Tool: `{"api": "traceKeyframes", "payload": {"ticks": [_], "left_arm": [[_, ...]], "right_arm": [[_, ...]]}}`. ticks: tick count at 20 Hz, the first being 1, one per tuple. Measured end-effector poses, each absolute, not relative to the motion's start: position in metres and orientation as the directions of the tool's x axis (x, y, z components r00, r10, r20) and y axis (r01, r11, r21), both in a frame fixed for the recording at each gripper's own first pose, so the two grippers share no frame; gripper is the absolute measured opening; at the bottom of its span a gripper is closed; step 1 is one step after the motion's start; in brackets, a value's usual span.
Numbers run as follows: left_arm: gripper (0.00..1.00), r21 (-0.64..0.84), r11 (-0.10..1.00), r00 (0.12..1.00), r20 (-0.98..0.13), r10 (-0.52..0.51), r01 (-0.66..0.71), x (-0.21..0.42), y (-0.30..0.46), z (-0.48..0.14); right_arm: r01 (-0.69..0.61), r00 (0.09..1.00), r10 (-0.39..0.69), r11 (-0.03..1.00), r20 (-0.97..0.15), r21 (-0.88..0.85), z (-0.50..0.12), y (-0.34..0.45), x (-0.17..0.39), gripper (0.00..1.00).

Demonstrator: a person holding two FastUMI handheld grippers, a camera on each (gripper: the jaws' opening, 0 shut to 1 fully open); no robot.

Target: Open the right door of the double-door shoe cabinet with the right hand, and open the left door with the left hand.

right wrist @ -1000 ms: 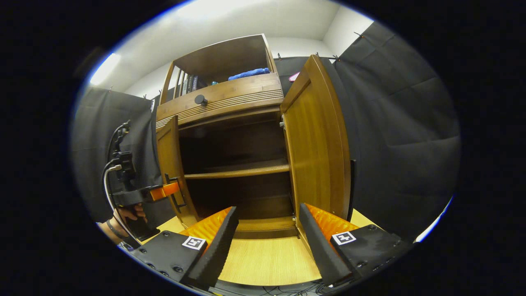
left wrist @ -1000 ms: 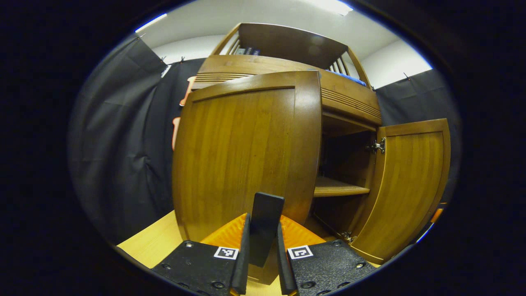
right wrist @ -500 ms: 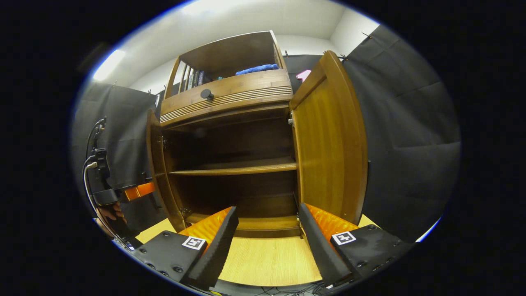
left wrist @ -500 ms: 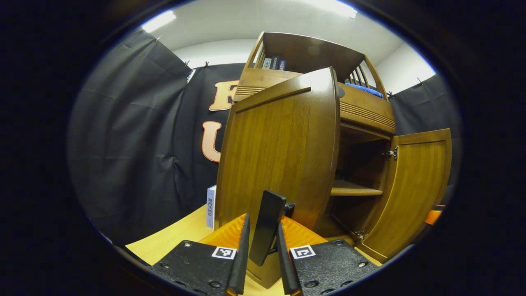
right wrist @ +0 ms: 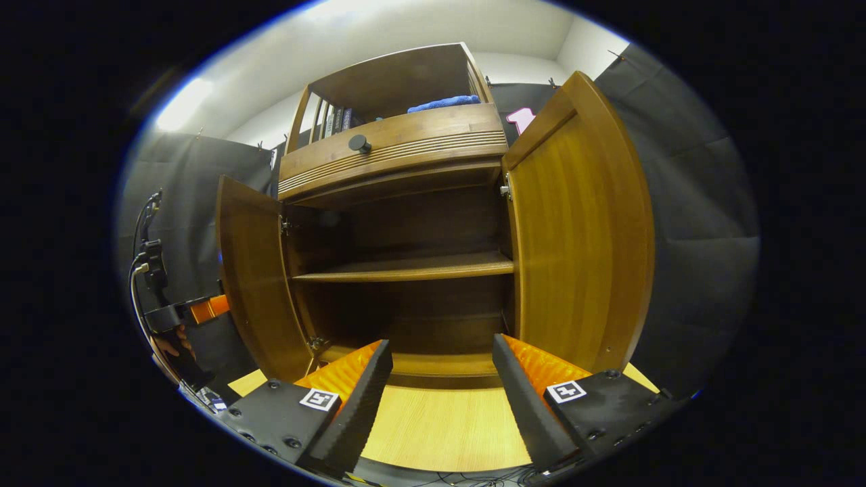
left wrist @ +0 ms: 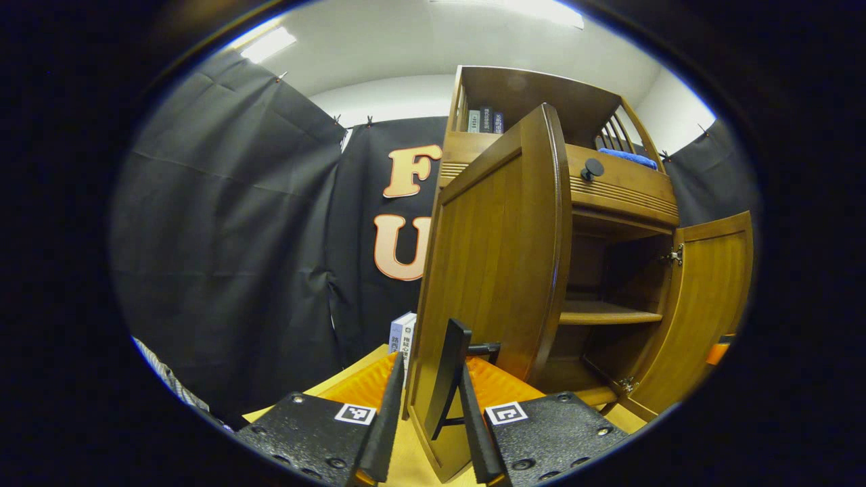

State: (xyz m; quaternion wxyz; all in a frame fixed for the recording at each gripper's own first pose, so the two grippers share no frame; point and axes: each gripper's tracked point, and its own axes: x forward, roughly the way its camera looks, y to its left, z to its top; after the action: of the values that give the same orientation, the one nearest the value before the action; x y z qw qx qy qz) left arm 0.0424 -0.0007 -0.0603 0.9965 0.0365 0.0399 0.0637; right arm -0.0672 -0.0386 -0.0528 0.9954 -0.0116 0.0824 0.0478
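The left hand-held gripper (left wrist: 427,412), low in the left gripper view, had its black fingers drawn narrow about the flat black bar handle (left wrist: 446,375) of the brown wooden left door (left wrist: 497,270); the near one pressed it, but I could not tell whether the far one touched. That door stood swung wide, edge-on at mid-frame. The right hand-held gripper (right wrist: 440,399), at the bottom of the right gripper view, gaped wide and held nothing, over the pale wooden surface (right wrist: 440,429). The brown wooden right door (right wrist: 582,230) stood open at the right of that frame, well apart from those fingers. Between the doors lay the dark cabinet interior with its wooden shelf (right wrist: 406,268). To my eye both doors were about done; the left pull wanted an arc about the hinge, not a straight tug, then a clean release.
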Motion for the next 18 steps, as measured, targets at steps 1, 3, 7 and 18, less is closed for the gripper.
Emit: {"api": "traceKeyframes", "payload": {"ticks": [1, 3, 7, 18], "left_arm": [[0.43, 0.08, 0.988, 0.988, -0.068, 0.141, -0.135, 0.04, 0.007, -0.057], [0.42, 0.074, 0.987, 0.987, -0.064, 0.145, -0.14, 0.037, 0.019, -0.053], [0.38, -0.012, 0.998, 0.995, -0.072, 0.065, -0.066, 0.043, 0.031, -0.054], [0.59, -0.007, 0.999, 0.994, -0.098, -0.052, 0.052, 0.047, 0.076, -0.051]], "right_arm": [[-0.103, 0.981, 0.099, 0.995, -0.166, -0.017, -0.053, -0.036, -0.066, 0.96], [-0.113, 0.979, 0.108, 0.993, -0.171, -0.019, -0.055, -0.033, -0.064, 0.96], [-0.122, 0.977, 0.118, 0.992, -0.177, -0.012, -0.057, -0.029, -0.059, 1.0], [-0.136, 0.97, 0.134, 0.991, -0.202, 0.004, -0.068, -0.023, -0.053, 0.96]]}}
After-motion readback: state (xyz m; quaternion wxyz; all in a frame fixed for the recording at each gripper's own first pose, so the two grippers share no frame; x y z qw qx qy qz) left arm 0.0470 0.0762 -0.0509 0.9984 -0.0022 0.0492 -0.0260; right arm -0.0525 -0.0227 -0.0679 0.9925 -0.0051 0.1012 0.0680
